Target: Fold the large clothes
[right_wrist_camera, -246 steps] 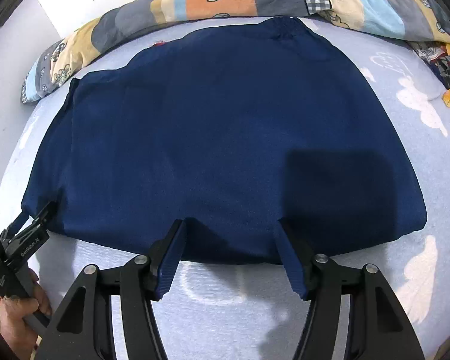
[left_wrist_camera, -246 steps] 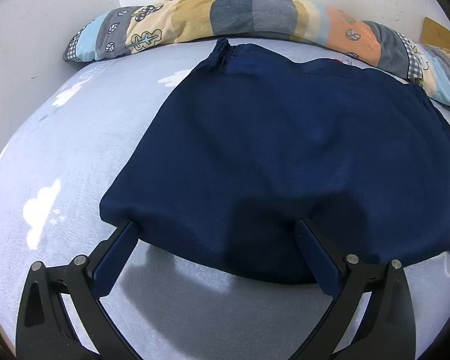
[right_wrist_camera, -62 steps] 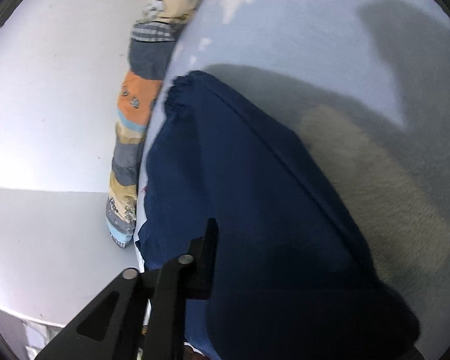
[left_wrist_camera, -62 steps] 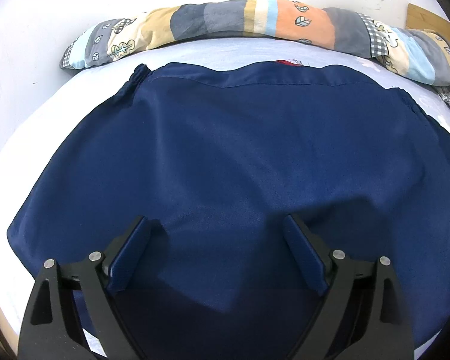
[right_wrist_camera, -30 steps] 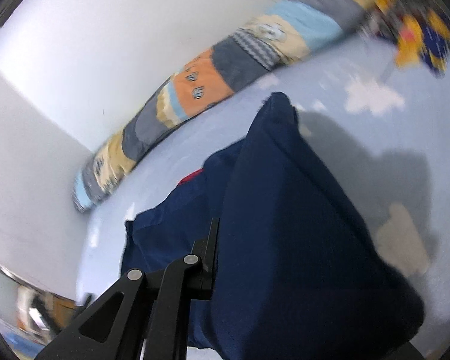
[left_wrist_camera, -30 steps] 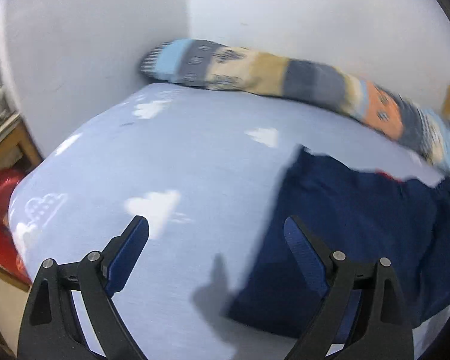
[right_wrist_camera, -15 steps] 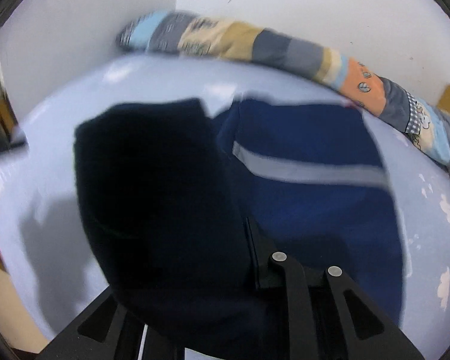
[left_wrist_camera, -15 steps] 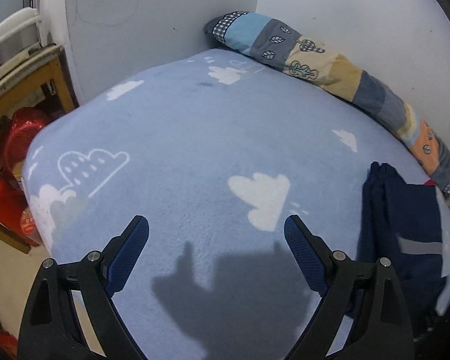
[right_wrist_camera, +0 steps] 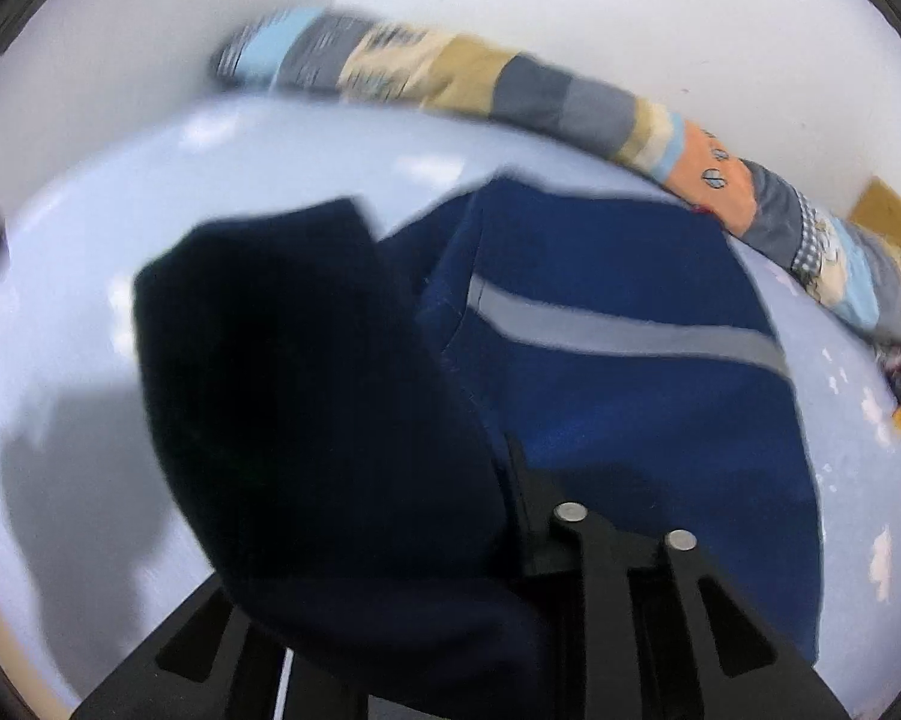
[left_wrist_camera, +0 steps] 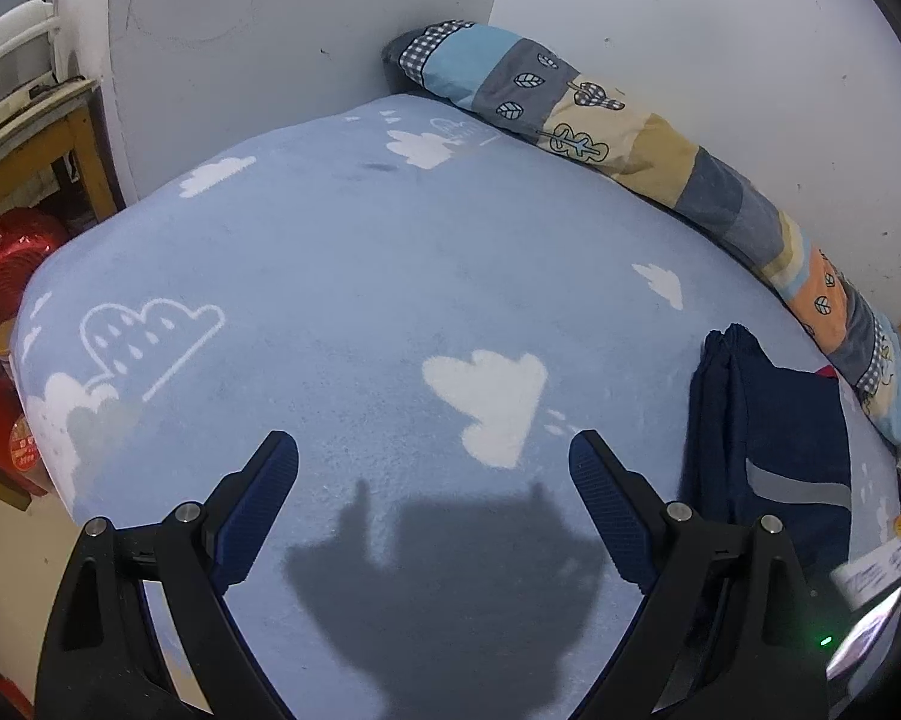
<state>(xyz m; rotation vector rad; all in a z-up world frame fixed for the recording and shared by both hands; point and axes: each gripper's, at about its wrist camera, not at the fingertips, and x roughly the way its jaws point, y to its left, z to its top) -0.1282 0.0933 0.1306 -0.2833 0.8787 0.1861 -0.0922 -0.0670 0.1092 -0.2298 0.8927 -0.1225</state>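
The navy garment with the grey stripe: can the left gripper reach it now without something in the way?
Probably yes. The left gripper is open over bare blue bedsheet; the navy garment lies to its right, nothing between them.

The navy garment lies folded over on the light-blue bed, near the patchwork bolster at the wall. A grey stripe crosses its upper layer. 1 dark fold of it hangs lifted over the right tool's fingers.
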